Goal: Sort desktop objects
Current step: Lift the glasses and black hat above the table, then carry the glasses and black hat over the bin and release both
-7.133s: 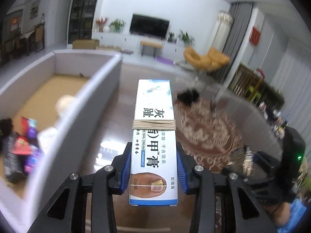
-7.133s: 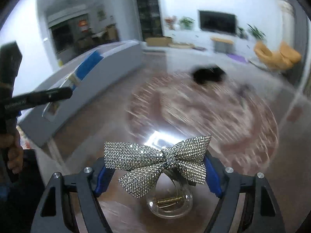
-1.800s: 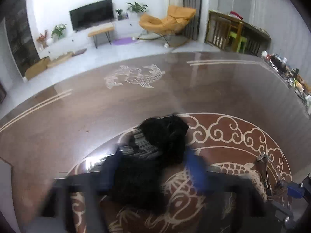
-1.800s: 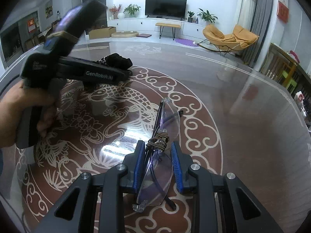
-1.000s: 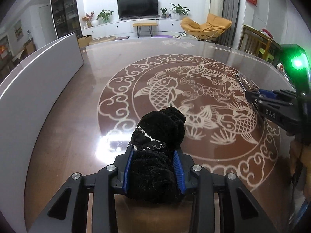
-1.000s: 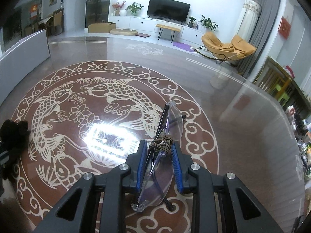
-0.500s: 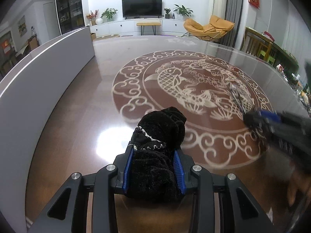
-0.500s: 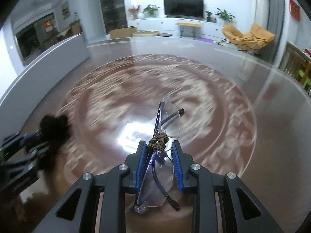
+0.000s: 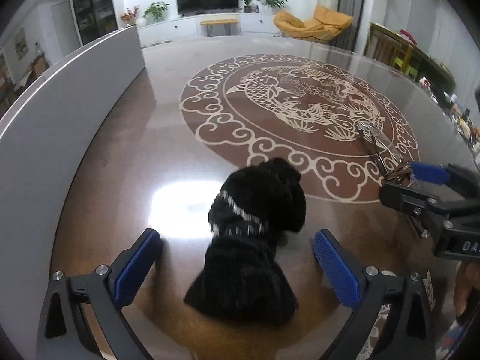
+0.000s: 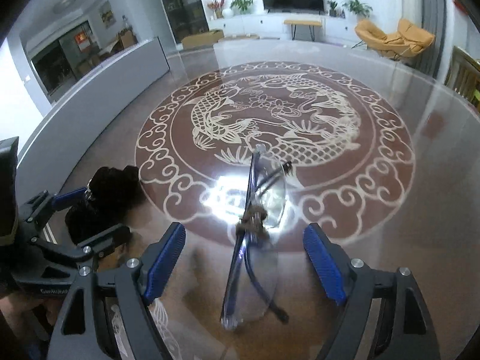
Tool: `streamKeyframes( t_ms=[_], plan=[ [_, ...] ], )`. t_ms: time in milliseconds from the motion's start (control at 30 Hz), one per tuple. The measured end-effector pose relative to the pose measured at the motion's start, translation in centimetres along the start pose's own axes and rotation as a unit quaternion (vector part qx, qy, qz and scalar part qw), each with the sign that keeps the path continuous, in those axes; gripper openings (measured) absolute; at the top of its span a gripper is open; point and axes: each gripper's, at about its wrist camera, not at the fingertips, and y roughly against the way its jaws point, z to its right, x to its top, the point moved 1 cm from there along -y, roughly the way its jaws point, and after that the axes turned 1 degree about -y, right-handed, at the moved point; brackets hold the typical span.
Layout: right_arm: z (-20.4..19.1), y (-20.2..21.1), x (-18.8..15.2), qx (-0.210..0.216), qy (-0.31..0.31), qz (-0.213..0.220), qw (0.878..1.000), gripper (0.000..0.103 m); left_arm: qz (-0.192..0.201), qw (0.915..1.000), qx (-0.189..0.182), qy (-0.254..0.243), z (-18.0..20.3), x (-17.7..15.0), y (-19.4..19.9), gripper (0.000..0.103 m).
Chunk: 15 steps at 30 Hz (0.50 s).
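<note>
Left gripper (image 9: 237,265) jaws just sprang wide, black plush (image 9: 255,240) loose between; right gripper (image 10: 244,267) likewise, glasses (image 10: 255,240) released; risk: glasses skidding toward 12 o'clock on glossy table (image 10: 405,225), lens scratching.

The right gripper (image 9: 432,186), at three o'clock in the left wrist view, bears white letters "DA", cut off by the picture's edge. The left gripper (image 10: 87,210), at eight o'clock in the right wrist view, bears small white lettering, perhaps beginning "Cen"; it is too blurred to read.
</note>
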Motion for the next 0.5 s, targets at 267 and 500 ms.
streamKeyframes(
  t_ms=[267, 500],
  plan=[
    [-0.2, 1.0, 1.4, -0.008, 0.030, -0.022, 0.999, 0.019, 0.026, 0.9986, -0.039, 0.026, -1.8, 0.9, 2.5, 0.035],
    [-4.2, 5.6, 4.9, 0.033, 0.072, 0.018, 0.997, 0.014, 0.108, 0.9873, -0.066, 0.097, -7.8, 1.7, 12.1, 0.035]
  ],
)
